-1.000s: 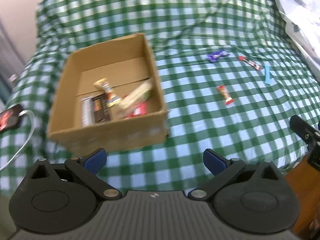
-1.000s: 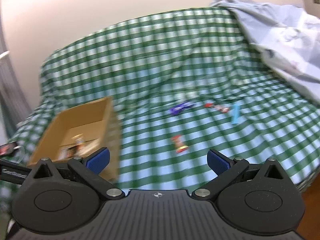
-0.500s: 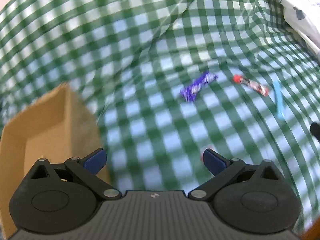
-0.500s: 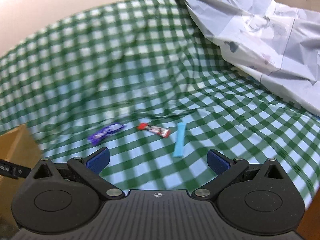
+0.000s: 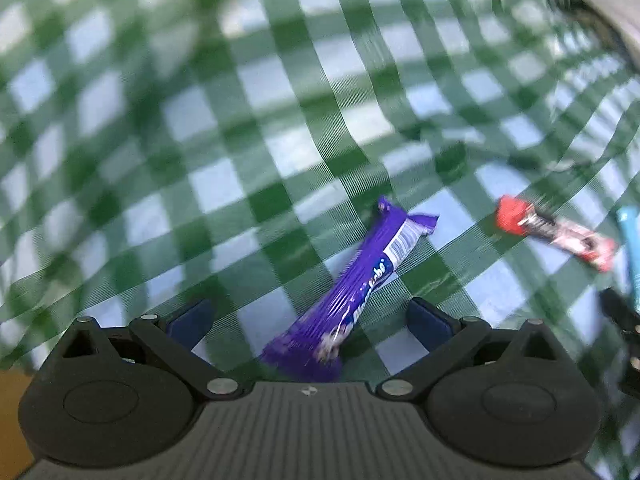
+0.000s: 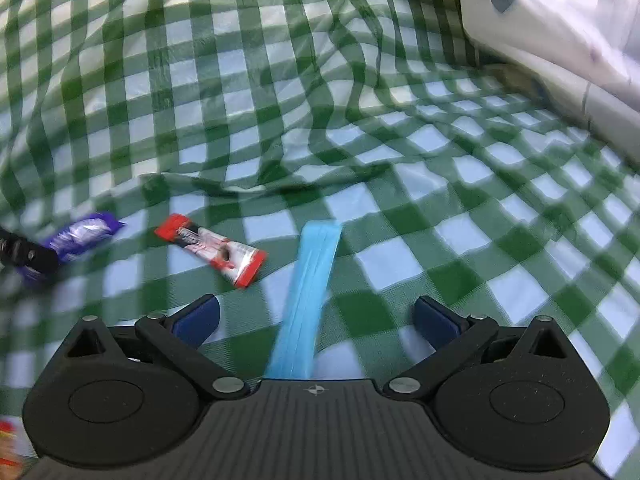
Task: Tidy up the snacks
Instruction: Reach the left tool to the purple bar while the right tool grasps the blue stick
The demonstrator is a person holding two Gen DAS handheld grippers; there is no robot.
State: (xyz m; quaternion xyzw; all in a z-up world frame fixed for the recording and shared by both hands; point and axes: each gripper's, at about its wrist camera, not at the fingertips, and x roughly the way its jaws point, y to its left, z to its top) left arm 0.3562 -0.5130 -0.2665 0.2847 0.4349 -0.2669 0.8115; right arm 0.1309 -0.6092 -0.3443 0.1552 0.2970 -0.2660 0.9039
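Note:
My left gripper (image 5: pixel 310 322) is open, low over the green checked cloth (image 5: pixel 240 140), with a purple snack bar (image 5: pixel 352 292) lying between its fingers. A red and white snack bar (image 5: pixel 556 234) lies to its right, and a blue stick pack (image 5: pixel 632 248) at the right edge. My right gripper (image 6: pixel 316 320) is open over the blue stick pack (image 6: pixel 310 296), which lies between its fingers. The red and white bar (image 6: pixel 212 250) and the purple bar (image 6: pixel 80 236) lie to its left. The left gripper's tip (image 6: pixel 24 258) shows at the left edge.
A crumpled pale grey sheet (image 6: pixel 560 28) lies at the back right of the bed. A corner of the cardboard box (image 5: pixel 12 412) shows at the lower left of the left wrist view. A red snack (image 6: pixel 8 436) peeks in at the lower left of the right wrist view.
Both grippers have moved forward and down toward the cloth. The left one left the box behind and closed in on the purple bar. The right one closed in on the blue stick pack.

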